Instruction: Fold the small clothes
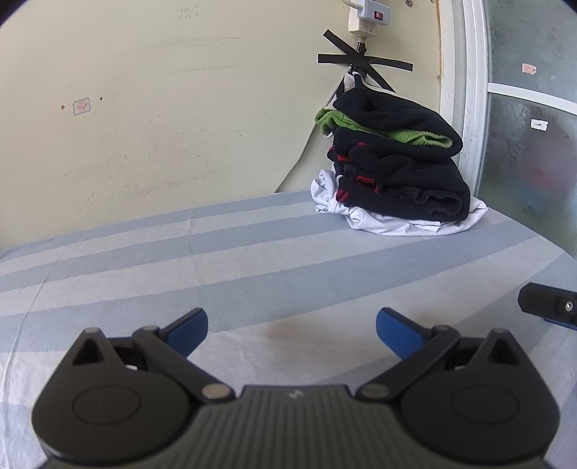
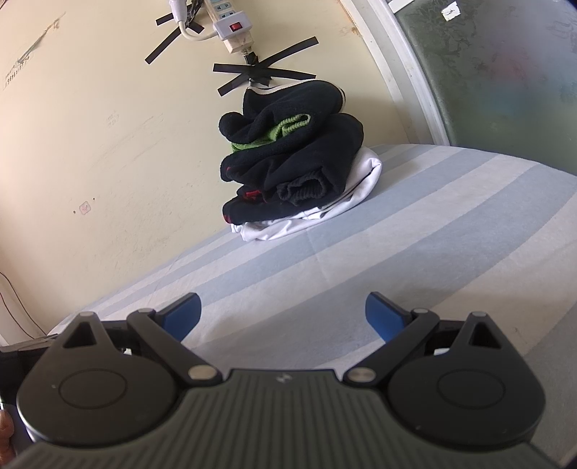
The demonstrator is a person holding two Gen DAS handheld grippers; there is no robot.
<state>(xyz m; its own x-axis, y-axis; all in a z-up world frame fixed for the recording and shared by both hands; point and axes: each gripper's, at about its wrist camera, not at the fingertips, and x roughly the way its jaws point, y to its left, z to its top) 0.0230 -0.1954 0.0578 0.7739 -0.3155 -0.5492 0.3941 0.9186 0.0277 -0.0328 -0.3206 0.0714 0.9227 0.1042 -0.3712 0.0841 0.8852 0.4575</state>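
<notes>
A pile of folded small clothes (image 1: 396, 166), mostly black with green and red trim on a white garment, sits at the far right of the blue-striped bed (image 1: 216, 274) against the wall. It also shows in the right wrist view (image 2: 292, 169). My left gripper (image 1: 291, 333) is open and empty, low over the sheet, well short of the pile. My right gripper (image 2: 283, 317) is open and empty over the sheet, also short of the pile. Part of the right gripper (image 1: 548, 305) shows at the right edge of the left wrist view.
A cream wall (image 1: 162, 126) runs behind the bed. A power strip (image 2: 230, 30) and a cable are taped to it with black tape above the pile. A white-framed frosted window (image 1: 526, 144) stands to the right of the pile.
</notes>
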